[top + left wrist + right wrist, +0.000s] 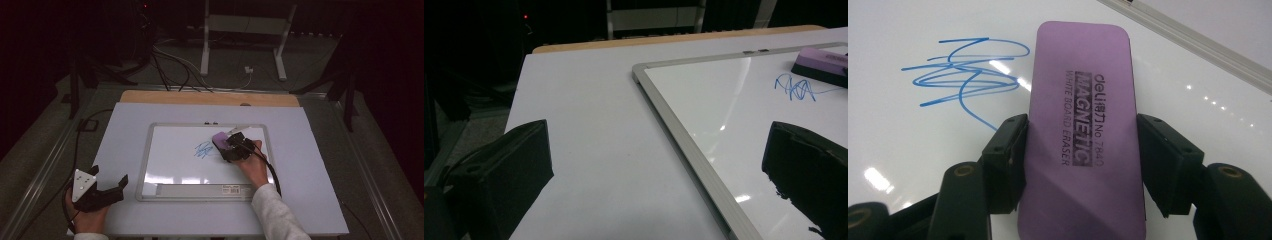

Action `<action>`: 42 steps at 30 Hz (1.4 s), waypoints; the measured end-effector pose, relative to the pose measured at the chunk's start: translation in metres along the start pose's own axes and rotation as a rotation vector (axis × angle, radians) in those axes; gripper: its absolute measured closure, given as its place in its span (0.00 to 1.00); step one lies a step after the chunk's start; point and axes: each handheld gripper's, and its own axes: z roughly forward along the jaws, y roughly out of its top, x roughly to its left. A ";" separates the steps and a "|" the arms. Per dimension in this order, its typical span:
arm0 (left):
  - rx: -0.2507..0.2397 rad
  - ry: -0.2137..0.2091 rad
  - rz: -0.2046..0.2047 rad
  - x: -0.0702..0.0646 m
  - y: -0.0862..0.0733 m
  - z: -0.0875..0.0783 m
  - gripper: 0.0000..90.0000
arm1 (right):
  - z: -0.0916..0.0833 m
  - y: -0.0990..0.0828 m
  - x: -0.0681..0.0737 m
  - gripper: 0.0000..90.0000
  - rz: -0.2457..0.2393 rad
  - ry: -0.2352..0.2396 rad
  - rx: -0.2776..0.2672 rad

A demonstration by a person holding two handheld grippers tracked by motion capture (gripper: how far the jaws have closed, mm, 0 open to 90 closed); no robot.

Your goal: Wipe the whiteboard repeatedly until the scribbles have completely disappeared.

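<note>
Purple eraser [1080, 135] sits on the whiteboard [175, 167] just beside the blue scribble [968, 72], clamped in the right hand-held gripper [1080, 160]. Left hand-held gripper [107, 182] idles on the desk [125, 120], jaws apart. Tilted wipe probably leaves streaks.

So the whiteboard [165, 150] sits mid-table [125, 125], nearer the front edge. The magnetic eraser [220, 139] is on its far right part, the scribble [202, 150] just left of it.
</note>
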 end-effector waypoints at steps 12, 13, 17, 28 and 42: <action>0.004 -0.001 0.000 0.000 0.000 0.001 0.01 | 0.007 0.011 -0.004 0.32 0.042 -0.016 -0.023; 0.004 -0.001 0.000 0.000 0.000 0.000 0.01 | 0.010 0.012 -0.006 0.37 0.058 0.008 -0.016; 0.002 -0.002 0.000 0.001 0.000 0.000 0.01 | 0.012 0.012 -0.005 0.45 0.059 0.019 -0.020; 0.004 -0.002 0.000 0.000 0.000 0.000 0.01 | 0.006 0.007 -0.009 0.46 0.077 -0.007 0.005; 0.002 0.000 -0.002 0.000 0.000 0.000 0.01 | -0.004 -0.002 0.015 0.46 -0.030 0.061 0.015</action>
